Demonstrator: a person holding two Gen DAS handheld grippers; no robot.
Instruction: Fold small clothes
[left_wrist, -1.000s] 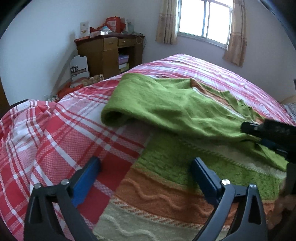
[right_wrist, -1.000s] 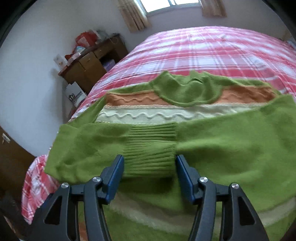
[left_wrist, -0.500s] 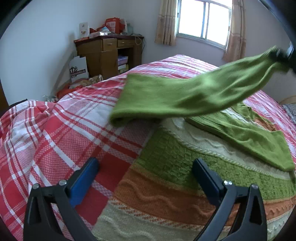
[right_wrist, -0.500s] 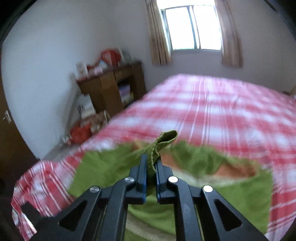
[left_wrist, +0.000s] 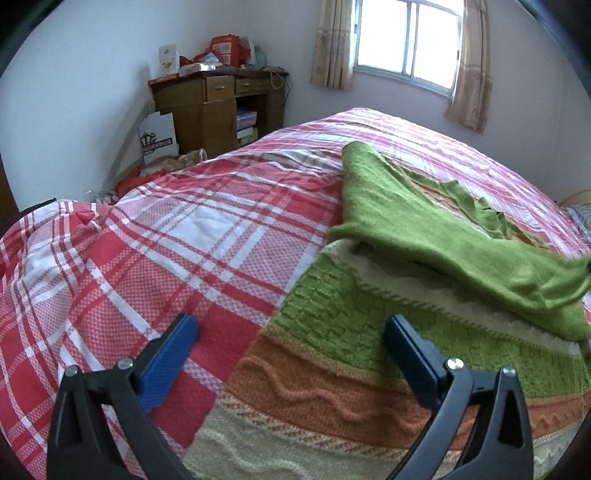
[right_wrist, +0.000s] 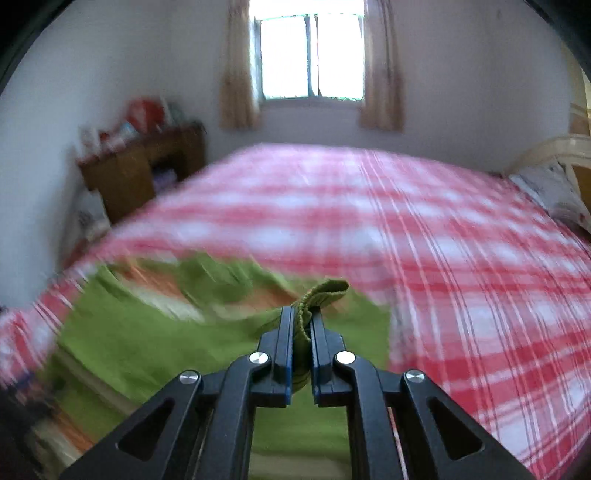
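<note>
Green sleeve cuff (right_wrist: 325, 291) pinched, right gripper (right_wrist: 302, 325) | left gripper (left_wrist: 291, 336) spread over sweater (left_wrist: 369, 354) edge

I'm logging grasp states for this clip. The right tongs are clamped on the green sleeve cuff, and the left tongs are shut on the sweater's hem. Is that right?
Not quite. The left tongs are open, hovering over the sweater with nothing between them, as the left wrist view shows. The right tongs are indeed clamped on the green sleeve cuff.

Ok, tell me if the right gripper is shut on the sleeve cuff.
Shut. The right gripper pinches the ribbed sleeve cuff between its closed jaws, lifted above the sweater.
</note>
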